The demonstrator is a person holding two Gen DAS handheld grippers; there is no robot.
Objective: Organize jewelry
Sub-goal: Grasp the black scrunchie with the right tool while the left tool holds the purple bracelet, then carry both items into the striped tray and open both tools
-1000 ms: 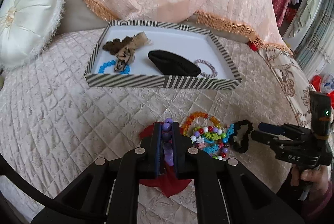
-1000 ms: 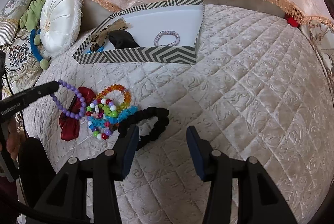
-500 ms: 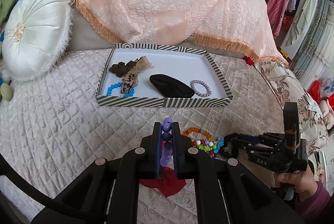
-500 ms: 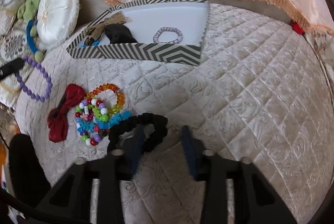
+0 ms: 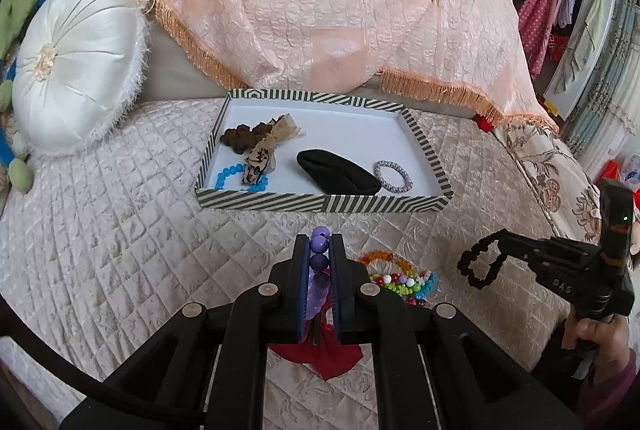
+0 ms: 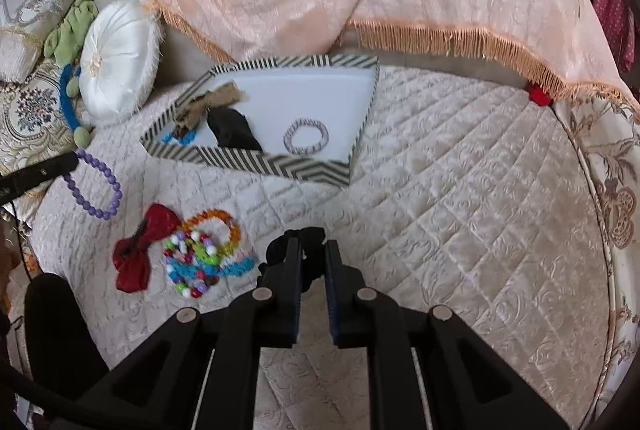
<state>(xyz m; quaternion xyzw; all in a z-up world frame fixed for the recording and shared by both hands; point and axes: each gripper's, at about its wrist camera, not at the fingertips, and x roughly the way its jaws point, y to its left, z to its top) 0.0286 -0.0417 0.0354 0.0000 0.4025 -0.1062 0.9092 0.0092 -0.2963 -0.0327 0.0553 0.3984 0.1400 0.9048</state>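
Note:
My left gripper is shut on a purple bead bracelet, which hangs from it above the quilt in the right wrist view. My right gripper is shut on a black scrunchie and holds it lifted; it also shows in the left wrist view. The striped tray holds a brown bow, a blue bead bracelet, a black cloth and a grey-white bracelet. A red bow and several colourful bead bracelets lie on the quilt.
A round white cushion lies left of the tray. A peach fringed blanket is draped behind it. Patterned pillows and a green toy sit at the far left. The quilted bed curves down at the right edge.
My right gripper has closed on the black scrunchie and lifted it off the quilt. My left gripper has risen with the purple bracelet, toward the tray.

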